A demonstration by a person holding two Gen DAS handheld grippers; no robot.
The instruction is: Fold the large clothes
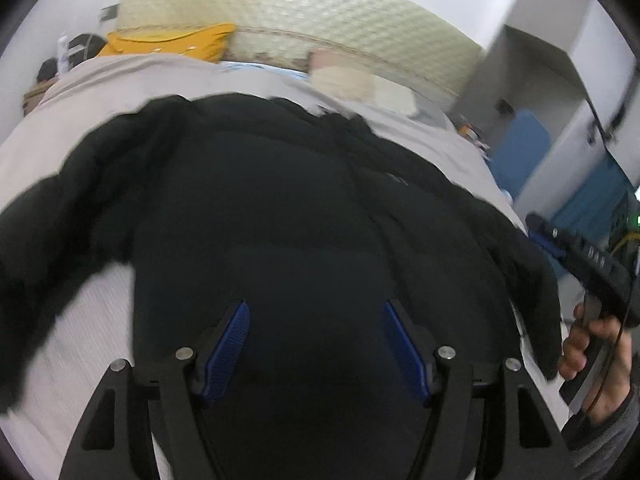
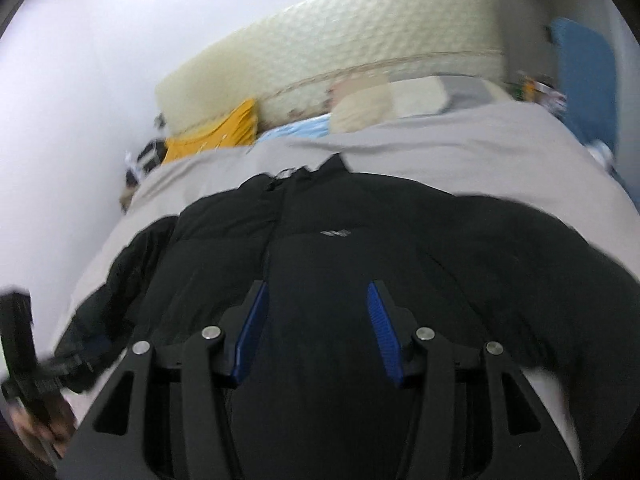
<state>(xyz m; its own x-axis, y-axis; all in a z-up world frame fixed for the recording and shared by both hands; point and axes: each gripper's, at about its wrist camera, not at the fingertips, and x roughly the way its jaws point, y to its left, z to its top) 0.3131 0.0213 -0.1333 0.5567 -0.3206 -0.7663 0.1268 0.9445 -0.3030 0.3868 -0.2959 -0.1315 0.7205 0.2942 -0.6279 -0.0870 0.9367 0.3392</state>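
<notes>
while the black jacket lies spread front-up on the grey bedsheet, sleeves out to both sides, no fold looks made yet, so nearly the whole job seems left. both the left gripper and right gripper hover over it, jaws wide and empty.

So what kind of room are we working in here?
Most likely a bedroom. The black jacket lies spread on a bed with a grey sheet, a padded cream headboard stands against the wall, and a yellow garment sits at its foot.
</notes>
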